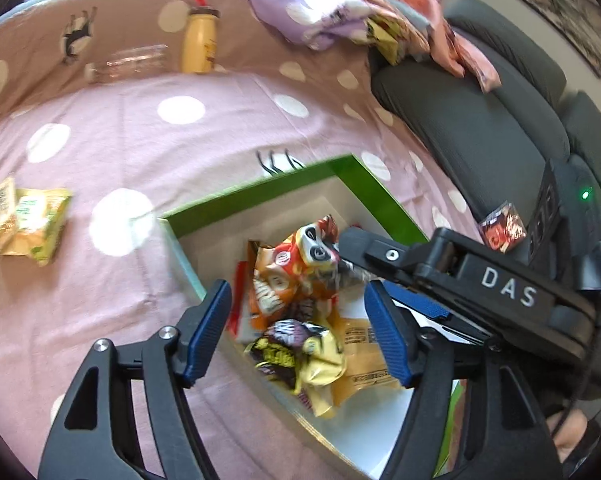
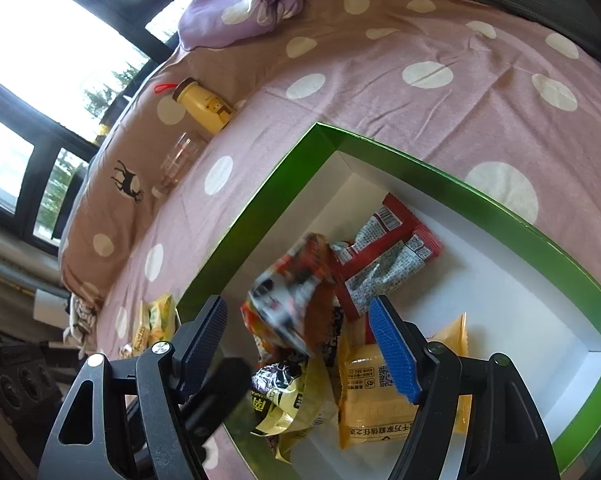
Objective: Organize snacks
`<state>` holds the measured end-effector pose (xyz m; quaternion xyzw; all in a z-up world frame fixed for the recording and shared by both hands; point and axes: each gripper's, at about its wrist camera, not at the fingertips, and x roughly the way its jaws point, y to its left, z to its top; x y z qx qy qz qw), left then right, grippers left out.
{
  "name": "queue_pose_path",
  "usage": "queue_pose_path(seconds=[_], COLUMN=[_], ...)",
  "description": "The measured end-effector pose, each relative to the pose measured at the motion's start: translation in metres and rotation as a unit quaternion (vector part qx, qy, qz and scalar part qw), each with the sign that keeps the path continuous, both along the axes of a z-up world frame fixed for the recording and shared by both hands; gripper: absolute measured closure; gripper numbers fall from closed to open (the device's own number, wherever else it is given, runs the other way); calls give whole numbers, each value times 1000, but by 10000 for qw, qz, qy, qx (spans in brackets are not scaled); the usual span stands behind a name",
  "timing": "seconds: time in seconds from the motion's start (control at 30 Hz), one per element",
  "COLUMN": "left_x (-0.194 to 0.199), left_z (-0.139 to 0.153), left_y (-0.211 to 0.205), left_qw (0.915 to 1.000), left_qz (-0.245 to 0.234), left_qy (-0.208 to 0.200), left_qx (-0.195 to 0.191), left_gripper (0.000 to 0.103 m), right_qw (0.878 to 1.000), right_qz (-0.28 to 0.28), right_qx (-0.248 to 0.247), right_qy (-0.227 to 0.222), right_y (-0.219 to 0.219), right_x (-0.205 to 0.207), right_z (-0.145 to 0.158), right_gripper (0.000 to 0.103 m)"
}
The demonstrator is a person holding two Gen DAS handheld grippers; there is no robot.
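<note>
A green-rimmed white box (image 1: pixel 260 192) (image 2: pixel 260 216) lies on a pink dotted bedsheet and holds several snack packets. My left gripper (image 1: pixel 298 300) hovers open over its near corner, with nothing touching the blue pads. Below it lie an orange raccoon packet (image 1: pixel 288 268), a dark and yellow packet (image 1: pixel 300 352) and a flat orange one (image 1: pixel 364 376). My right gripper (image 2: pixel 298 304) is open above the box. The blurred orange packet (image 2: pixel 288 304) sits between its pads, clear of both. Its black housing (image 1: pixel 500 284) reaches in from the right.
Red packets (image 2: pixel 380 252) lie deeper in the box. Yellow-green packets (image 1: pixel 32 228) (image 2: pixel 156 320) rest on the sheet left of it. A yellow bottle (image 1: pixel 198 40), a clear glass (image 1: pixel 132 64) and purple cloth (image 1: pixel 300 4) lie farther back. A dark seat (image 1: pixel 480 128) with a small red packet (image 1: pixel 502 232) borders the right.
</note>
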<state>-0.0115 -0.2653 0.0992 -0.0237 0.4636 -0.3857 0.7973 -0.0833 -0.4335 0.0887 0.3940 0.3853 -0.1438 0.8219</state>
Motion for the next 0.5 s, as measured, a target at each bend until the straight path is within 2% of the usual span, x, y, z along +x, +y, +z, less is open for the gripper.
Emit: queue_pose_path(seconds=[0.17, 0.3, 0.43, 0.5], left_x=[4, 19, 39, 51], left_z=[12, 18, 22, 18], left_y=[41, 100, 165, 206], left_qw=[9987, 9924, 9802, 9647], left_qz=[438, 1190, 1931, 2582], left_qy=[-197, -201, -200, -192], left_qx=[152, 244, 399, 481], left_gripper=[18, 16, 11, 8], right_qw=[9992, 9958, 9914, 9879], right_qz=[57, 288, 621, 899], right_qx=[-228, -398, -472, -473], right_qy=[-327, -775, -1054, -1174], right_y=[14, 35, 61, 77], right_x=[-2, 0, 10, 17], right_z=[21, 42, 57, 61], right_gripper=[27, 22, 20, 20])
